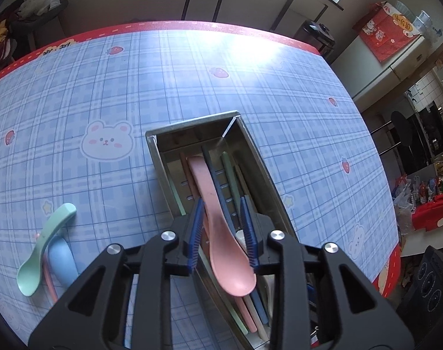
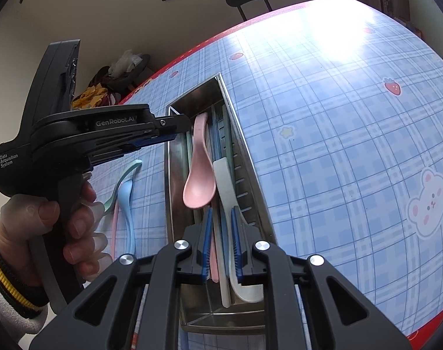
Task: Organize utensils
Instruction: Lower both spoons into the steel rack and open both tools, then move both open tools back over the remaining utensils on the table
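Both claws, L (image 1: 223, 233) & R (image 2: 221, 245), apart over tray (image 1: 252, 148): 1 pink spoon (image 1: 221, 233) inside; 2 spoons, mint (image 1: 45, 250) & blue (image 1: 62, 265), left of tray.

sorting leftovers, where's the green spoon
On the tablecloth left of the metal tray, the green spoon lies beside a blue spoon.

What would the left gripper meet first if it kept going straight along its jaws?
Probably the pink spoon, lying between the open jaws of the left gripper inside the metal tray; depth is unclear.
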